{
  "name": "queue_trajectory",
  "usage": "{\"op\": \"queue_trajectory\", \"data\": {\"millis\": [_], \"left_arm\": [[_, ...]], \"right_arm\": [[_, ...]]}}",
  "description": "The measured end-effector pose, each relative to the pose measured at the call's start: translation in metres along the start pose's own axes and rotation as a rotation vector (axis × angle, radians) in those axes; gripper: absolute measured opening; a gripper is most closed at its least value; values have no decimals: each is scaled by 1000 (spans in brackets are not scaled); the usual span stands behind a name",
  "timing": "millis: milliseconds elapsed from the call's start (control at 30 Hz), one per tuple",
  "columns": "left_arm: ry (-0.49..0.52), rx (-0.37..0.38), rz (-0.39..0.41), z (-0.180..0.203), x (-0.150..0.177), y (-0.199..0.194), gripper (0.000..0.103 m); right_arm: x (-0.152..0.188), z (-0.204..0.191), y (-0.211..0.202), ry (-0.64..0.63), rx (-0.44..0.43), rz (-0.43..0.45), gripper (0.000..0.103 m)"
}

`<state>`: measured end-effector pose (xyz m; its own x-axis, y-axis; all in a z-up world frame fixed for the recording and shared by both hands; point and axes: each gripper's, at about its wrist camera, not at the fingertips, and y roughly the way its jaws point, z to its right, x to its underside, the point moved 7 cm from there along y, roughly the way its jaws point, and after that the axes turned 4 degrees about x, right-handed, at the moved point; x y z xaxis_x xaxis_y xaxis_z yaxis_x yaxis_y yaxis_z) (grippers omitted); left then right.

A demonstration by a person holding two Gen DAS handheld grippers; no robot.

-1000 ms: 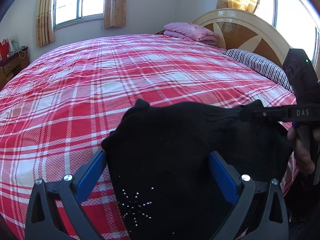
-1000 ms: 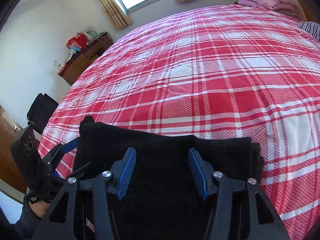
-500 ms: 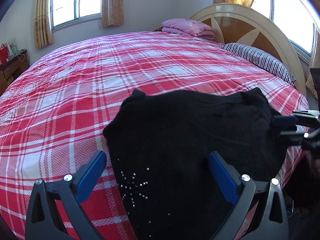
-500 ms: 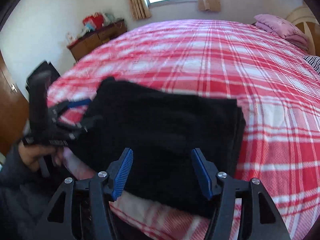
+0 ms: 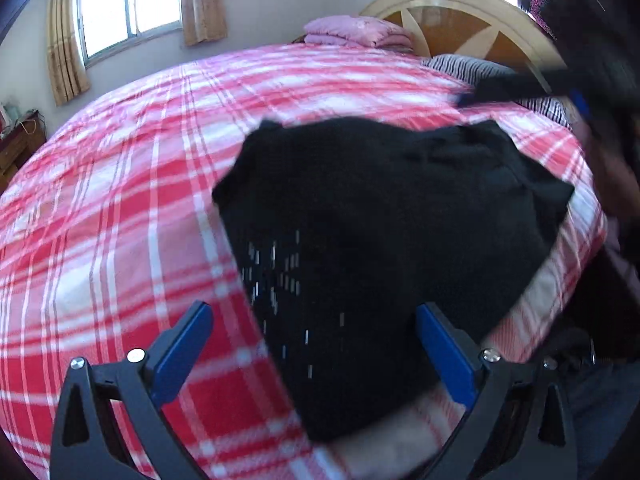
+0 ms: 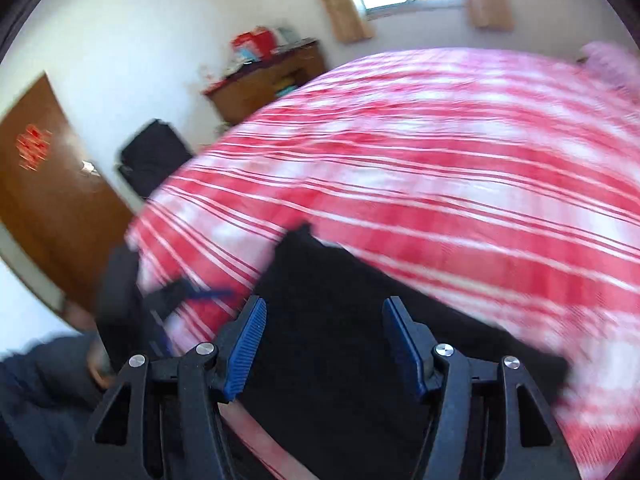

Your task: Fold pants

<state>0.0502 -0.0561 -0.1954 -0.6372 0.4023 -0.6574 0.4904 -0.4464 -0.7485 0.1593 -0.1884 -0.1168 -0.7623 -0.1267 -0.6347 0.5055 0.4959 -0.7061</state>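
The black pants lie folded into a compact stack at the near edge of the red plaid bed, with small silver studs on the near-left part. My left gripper is open and empty, raised above the near end of the stack. My right gripper is open and empty above the pants in its own blurred view. The right gripper also shows, blurred, at the upper right of the left wrist view. The left gripper shows blurred at the left of the right wrist view.
A pink folded blanket and striped pillow lie by the wooden headboard. A wooden cabinet, a black bag and a brown door stand beyond the bed's left side.
Both grippers have pulled back and up from the folded pants, which stay lying on the bed. The right wrist view has swung left and blurred. Both stay open.
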Motion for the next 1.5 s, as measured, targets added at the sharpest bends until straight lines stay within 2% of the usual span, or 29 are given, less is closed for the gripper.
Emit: {"op": "queue_trajectory", "data": {"millis": [67,133,200,233,267,300,367,433,500,533,600,667,733,767,833,900,933,967,1000,1033,1133,1167,1200,1233,1267,1367,1500], "left_arm": [[-6,11,-7,0,8,1,103],[-13,24,-8,0,13,2,103],[-8,30,-6,1,12,3,103],[-2,29,-8,2,12,4,103],[3,29,-8,2,12,4,103],[2,31,-5,2,12,4,103],[6,33,0,4,12,5,103],[7,33,5,5,13,5,103],[6,32,12,7,14,5,103],[6,32,12,9,14,5,103],[5,33,9,10,14,4,103],[5,32,6,12,14,3,103],[4,33,5,11,13,2,103],[-1,35,5,11,12,2,103],[-7,36,5,8,10,1,103],[-13,31,7,4,7,-1,103],[-16,25,10,2,6,-2,103],[-21,19,13,-1,4,-4,103],[-26,16,17,-3,3,-6,103],[-34,10,26,-5,1,-9,103],[-48,3,50,-10,-4,-16,103],[-55,7,54,-12,-6,-17,103],[-63,14,54,-13,-7,-17,103],[-73,26,53,-15,-9,-15,103],[-92,46,55,-17,-10,-14,103],[-155,89,62,-24,-16,-7,103],[-226,138,82,-28,-29,3,103]], "right_arm": [[-20,-7,27,-11,-17,-10,63],[-31,-7,62,-10,-11,-63,63],[-30,-6,95,12,-26,-156,62],[-25,-7,110,27,-39,-223,59],[-22,-7,119,27,-18,-256,42],[-22,-7,121,18,3,-255,36],[-23,-10,117,20,-9,-236,22],[-30,-7,112,44,8,-199,20],[-32,2,121,42,72,-188,20],[-29,7,130,36,97,-200,20],[-29,10,134,58,57,-189,23],[-31,13,126,92,40,-174,51],[-38,17,99,114,58,-78,54],[-40,14,83,121,26,-32,54],[-38,4,63,154,-123,-11,54],[-25,-9,59,198,-321,-61,60],[-17,-9,64,213,-353,-82,64],[-8,2,78,236,-281,-107,62],[1,13,95,261,-233,-138,54],[0,21,98,269,-231,-93,39],[-6,34,91,379,-289,-84,38],[-8,37,85,397,-286,-72,40],[-9,40,76,394,-259,-54,47],[-10,44,65,381,-205,-37,64],[-8,49,50,369,-158,-16,69],[0,61,12,350,-76,22,69],[21,93,-43,331,182,82,69]]}}
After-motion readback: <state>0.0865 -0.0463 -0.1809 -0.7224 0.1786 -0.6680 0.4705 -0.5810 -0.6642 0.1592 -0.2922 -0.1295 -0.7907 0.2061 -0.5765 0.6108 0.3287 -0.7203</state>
